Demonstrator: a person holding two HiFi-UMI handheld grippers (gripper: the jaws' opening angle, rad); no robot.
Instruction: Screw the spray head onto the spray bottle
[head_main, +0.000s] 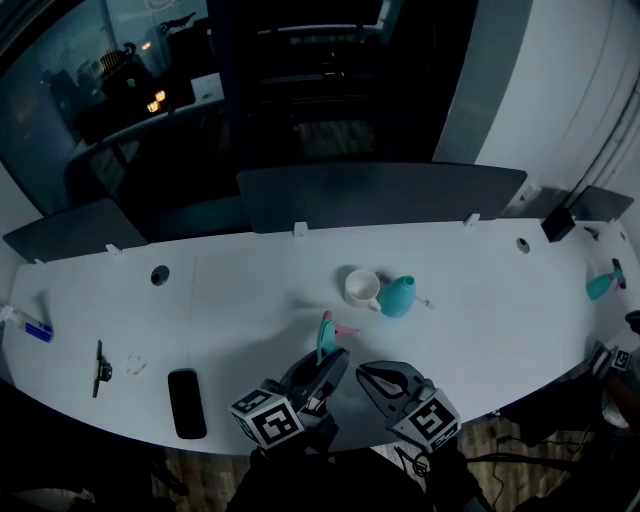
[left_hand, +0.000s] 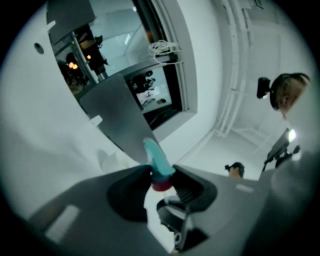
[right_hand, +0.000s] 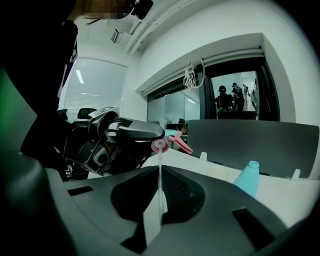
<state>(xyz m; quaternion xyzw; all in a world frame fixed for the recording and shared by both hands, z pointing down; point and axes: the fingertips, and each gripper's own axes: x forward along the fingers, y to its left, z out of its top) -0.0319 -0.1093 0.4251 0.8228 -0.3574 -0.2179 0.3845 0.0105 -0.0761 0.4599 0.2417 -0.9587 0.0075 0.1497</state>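
A teal spray head (head_main: 327, 335) with a pink trigger is held over the front of the white table (head_main: 240, 300). My left gripper (head_main: 330, 362) is shut on its pink collar (left_hand: 161, 182), and the teal body (left_hand: 156, 157) sticks out past the jaws. Its thin white dip tube (right_hand: 160, 172) hangs from the head (right_hand: 172, 136) into my right gripper (right_hand: 159, 175), which is shut on it. In the head view the right gripper (head_main: 372, 374) sits just right of the left one. The teal spray bottle (head_main: 397, 297) stands upright and uncapped beyond both grippers, also seen in the right gripper view (right_hand: 248, 179).
A white cup (head_main: 360, 287) touches the bottle's left side. A black phone (head_main: 186, 403) lies near the front edge at left, with a dark pen-like item (head_main: 100, 368) and a small blue object (head_main: 36, 330) further left. Another teal sprayer (head_main: 603, 284) lies at far right. Grey partitions (head_main: 380, 195) line the back.
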